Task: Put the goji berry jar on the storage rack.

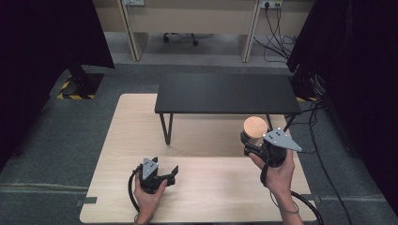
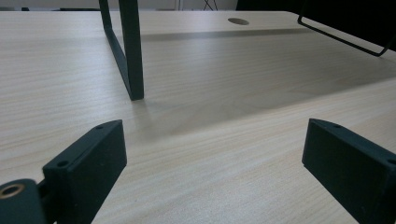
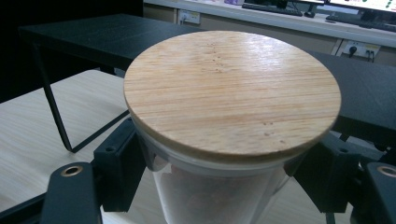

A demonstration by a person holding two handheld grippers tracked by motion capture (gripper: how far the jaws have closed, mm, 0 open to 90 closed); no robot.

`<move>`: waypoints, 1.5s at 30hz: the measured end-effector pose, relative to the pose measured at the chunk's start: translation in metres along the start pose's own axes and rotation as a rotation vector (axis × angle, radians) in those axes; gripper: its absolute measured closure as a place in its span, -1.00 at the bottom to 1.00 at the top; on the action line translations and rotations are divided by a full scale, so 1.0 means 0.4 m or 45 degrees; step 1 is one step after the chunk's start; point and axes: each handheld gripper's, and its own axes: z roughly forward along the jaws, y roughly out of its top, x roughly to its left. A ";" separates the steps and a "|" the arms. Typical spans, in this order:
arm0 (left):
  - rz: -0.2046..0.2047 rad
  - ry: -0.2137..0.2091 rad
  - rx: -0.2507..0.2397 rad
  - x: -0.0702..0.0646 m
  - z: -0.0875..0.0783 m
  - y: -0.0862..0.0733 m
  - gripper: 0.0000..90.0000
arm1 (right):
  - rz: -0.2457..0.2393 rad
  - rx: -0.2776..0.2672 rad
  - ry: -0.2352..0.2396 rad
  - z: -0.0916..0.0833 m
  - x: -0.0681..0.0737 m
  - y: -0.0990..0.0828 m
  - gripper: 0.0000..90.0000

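Note:
A clear glass jar with a round wooden lid is held by my right gripper, near the black shelf's right front leg. In the right gripper view the lid looms large and both jaws press the glass wall just under it, with something orange inside. My left gripper rests low over the wooden table at the front left, jaws wide apart. In the left gripper view, bare wood lies between its fingers.
A low black metal shelf stands on thin legs across the back of the light wooden table; its left leg rises ahead of my left gripper. Grey carpet, cables and desks lie beyond.

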 end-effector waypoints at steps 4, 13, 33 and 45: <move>0.003 -0.001 0.001 0.000 0.000 0.000 -0.87 | 0.000 0.007 -0.009 0.005 0.000 0.012 -0.43; 0.005 -0.004 0.004 0.001 0.000 0.001 -0.87 | 0.006 -0.017 -0.056 0.044 -0.032 0.098 -0.43; 0.004 -0.009 0.002 0.003 0.001 0.001 -0.87 | 0.067 0.110 -0.126 0.258 -0.102 0.218 -0.43; 0.006 -0.007 0.003 0.002 0.001 0.001 -0.87 | 0.144 0.096 -0.079 0.302 -0.144 0.204 -0.42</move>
